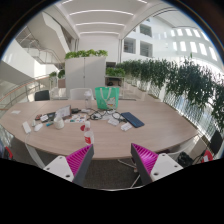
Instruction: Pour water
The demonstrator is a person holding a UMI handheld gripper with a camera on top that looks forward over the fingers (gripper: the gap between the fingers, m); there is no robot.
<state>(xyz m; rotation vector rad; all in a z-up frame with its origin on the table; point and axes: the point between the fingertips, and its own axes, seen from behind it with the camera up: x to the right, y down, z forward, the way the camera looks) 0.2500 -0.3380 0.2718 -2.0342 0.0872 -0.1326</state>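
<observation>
Fingers of the gripper (111, 163) stand wide apart at the bottom of the frame, magenta pads (79, 158) facing inward, holding and touching nothing. Above them, mid-frame, a long oval wooden table (150, 128) carries scattered clutter. A small red-capped bottle (88, 131) stands near its front edge, left of centre, beyond the left finger. A green bag (107, 97) sits at the far side.

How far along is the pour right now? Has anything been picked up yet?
Nothing looks done. The tool is open and empty, its fingers short of the wooden table. In hand: only the approach. The clutter on the table lies beyond the fingers, with a green bag behind it; I cannot pick out a water container. Left: finding it, grasping and pouring.
</observation>
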